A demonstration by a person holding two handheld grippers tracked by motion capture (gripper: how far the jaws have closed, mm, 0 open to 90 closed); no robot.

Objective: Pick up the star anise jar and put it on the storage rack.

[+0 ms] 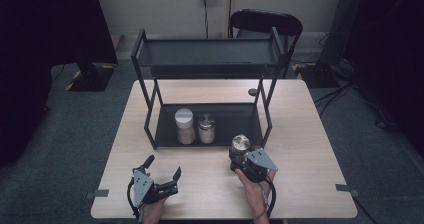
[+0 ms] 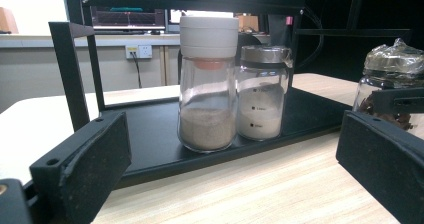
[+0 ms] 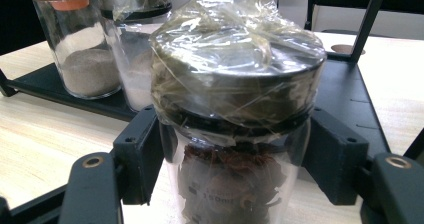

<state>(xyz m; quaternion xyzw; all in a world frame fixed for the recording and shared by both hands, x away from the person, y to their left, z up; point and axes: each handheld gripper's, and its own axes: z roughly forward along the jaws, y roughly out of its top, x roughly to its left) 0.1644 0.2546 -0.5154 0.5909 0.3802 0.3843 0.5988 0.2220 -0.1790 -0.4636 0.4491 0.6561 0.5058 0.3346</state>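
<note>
Two grippers are waiting near the front of the table (image 1: 310, 134). On the left, the left gripper (image 1: 162, 167) is resting with its jaws spread wide and holding nothing, maybe keeping out of the way. Farther back, a white-lidded jar (image 1: 184, 126) and a silver-lidded jar (image 1: 206, 129) are standing side by side on the black rack's (image 1: 235, 119) bottom shelf. On the right, the right gripper (image 3: 231, 149) is pinching the wrapped jar (image 1: 240, 147) just under its lid, probably so it can join them.
</note>
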